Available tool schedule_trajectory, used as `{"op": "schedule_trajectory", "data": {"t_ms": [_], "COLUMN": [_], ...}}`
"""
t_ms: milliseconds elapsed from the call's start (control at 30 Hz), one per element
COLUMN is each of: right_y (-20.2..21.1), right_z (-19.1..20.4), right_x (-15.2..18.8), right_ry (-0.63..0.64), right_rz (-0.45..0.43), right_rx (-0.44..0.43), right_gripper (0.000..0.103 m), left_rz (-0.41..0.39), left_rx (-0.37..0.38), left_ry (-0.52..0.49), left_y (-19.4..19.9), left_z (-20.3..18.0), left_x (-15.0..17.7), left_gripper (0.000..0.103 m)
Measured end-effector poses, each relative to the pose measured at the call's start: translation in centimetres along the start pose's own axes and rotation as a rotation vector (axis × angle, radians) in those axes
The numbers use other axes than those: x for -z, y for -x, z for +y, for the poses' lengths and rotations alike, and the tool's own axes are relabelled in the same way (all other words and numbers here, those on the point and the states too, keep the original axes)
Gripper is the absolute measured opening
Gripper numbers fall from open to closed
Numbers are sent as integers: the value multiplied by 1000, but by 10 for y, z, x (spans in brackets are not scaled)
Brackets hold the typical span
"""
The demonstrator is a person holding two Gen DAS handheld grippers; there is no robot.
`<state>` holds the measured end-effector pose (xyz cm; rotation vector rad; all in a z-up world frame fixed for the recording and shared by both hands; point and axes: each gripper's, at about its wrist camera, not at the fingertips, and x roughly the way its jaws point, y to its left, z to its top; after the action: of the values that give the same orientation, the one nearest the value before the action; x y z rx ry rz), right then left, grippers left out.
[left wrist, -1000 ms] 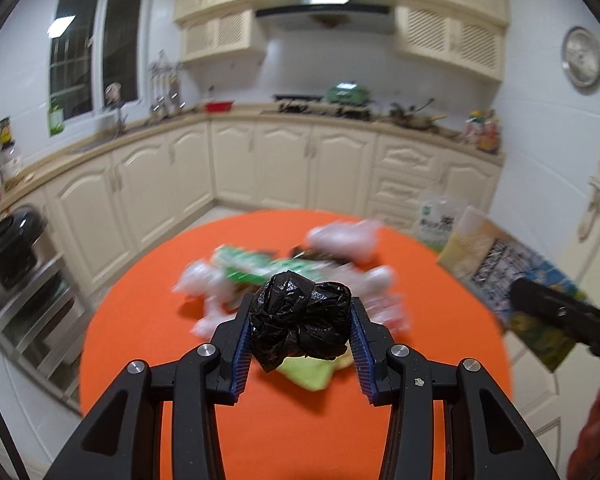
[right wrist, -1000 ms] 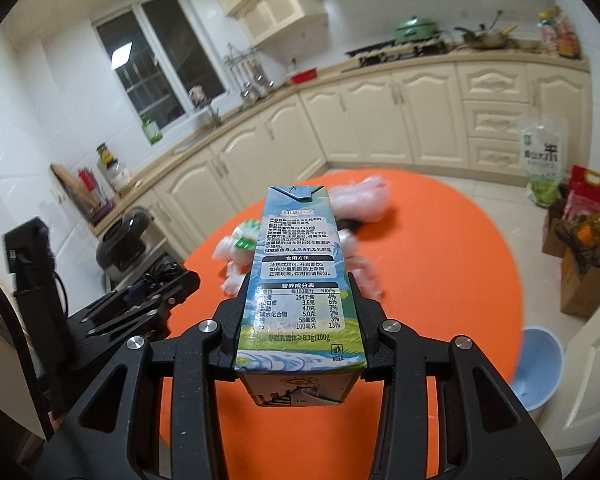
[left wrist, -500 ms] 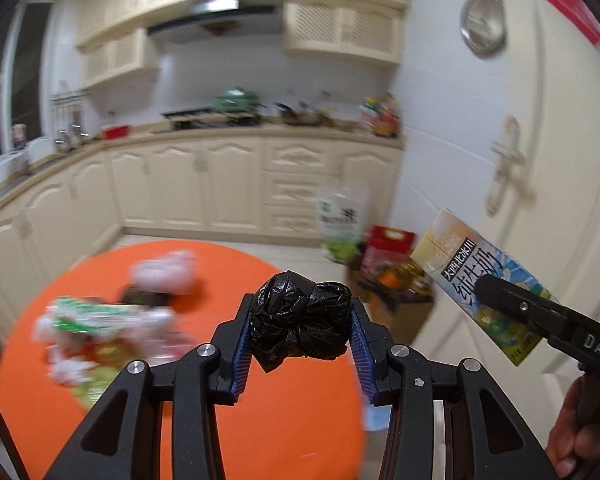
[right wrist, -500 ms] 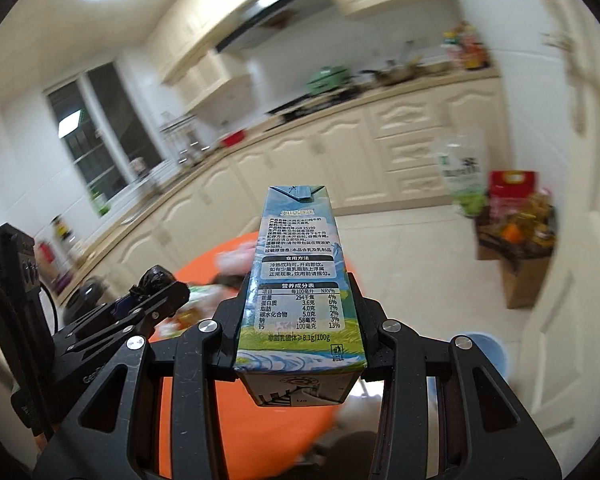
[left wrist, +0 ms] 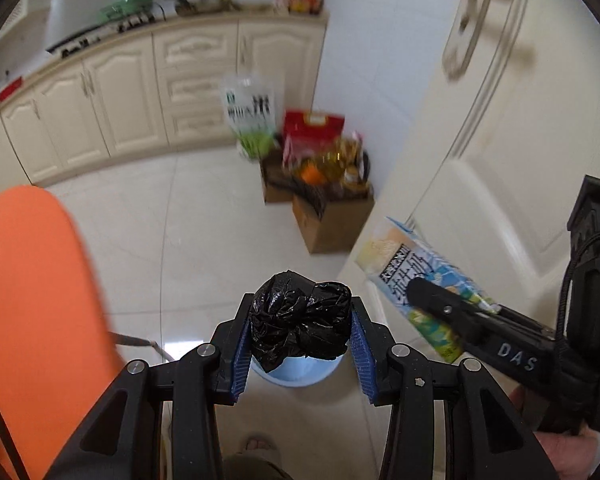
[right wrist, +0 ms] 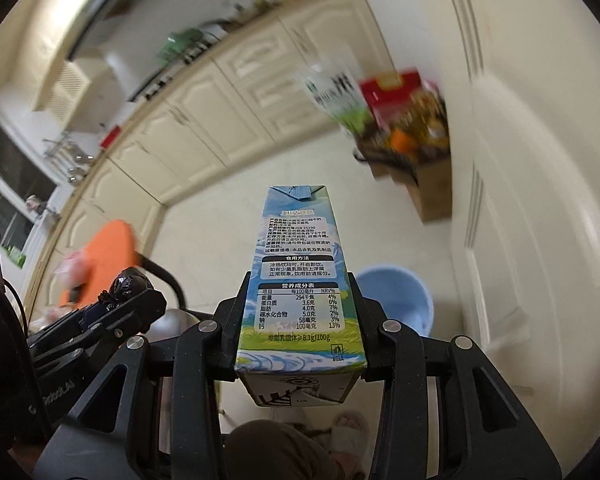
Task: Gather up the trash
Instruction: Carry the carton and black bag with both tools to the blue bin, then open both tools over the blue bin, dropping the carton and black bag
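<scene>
Jaws clamped — left gripper on black bag, right gripper on milk carton.

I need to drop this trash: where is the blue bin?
On the floor by the white door: the blue bin shows in the right wrist view just right of the held milk carton.

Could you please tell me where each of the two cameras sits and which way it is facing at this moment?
Left wrist: on the left gripper, facing down at the floor and pale blue plastic bin; a slippered foot shows.
Right wrist: on the right gripper, facing down past the blue-and-green milk carton; a knee and a slipper show.
Shared: bin, carton, crumpled black plastic bag, orange round table, each other's gripper.
</scene>
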<state>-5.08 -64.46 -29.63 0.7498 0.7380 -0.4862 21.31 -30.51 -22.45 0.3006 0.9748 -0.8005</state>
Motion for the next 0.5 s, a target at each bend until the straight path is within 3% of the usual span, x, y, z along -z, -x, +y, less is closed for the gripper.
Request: {"op": "schedule_trajectory", "data": {"t_ms": [233, 367, 467, 500], "right_y": [-66, -92, -105, -108], "right_z": [-51, -66, -73, -75], "right_x": [-2, -4, -4, -4], "right_ry": [-87, -119, -140, -147], "right_rz": [107, 144, 156, 157], "right_rx": [29, 42, 48, 53], "right_gripper": [37, 38, 39, 41], "left_rz": [151, 202, 219, 222], "left_rx": [-10, -15, -35, -48], "left_ry": [8, 25, 7, 1], "left_y": [-107, -173, -197, -202], "left_z": [3, -25, -30, -30], "left_x": [-46, -96, -108, -112], "left_gripper": [41, 44, 56, 66]}}
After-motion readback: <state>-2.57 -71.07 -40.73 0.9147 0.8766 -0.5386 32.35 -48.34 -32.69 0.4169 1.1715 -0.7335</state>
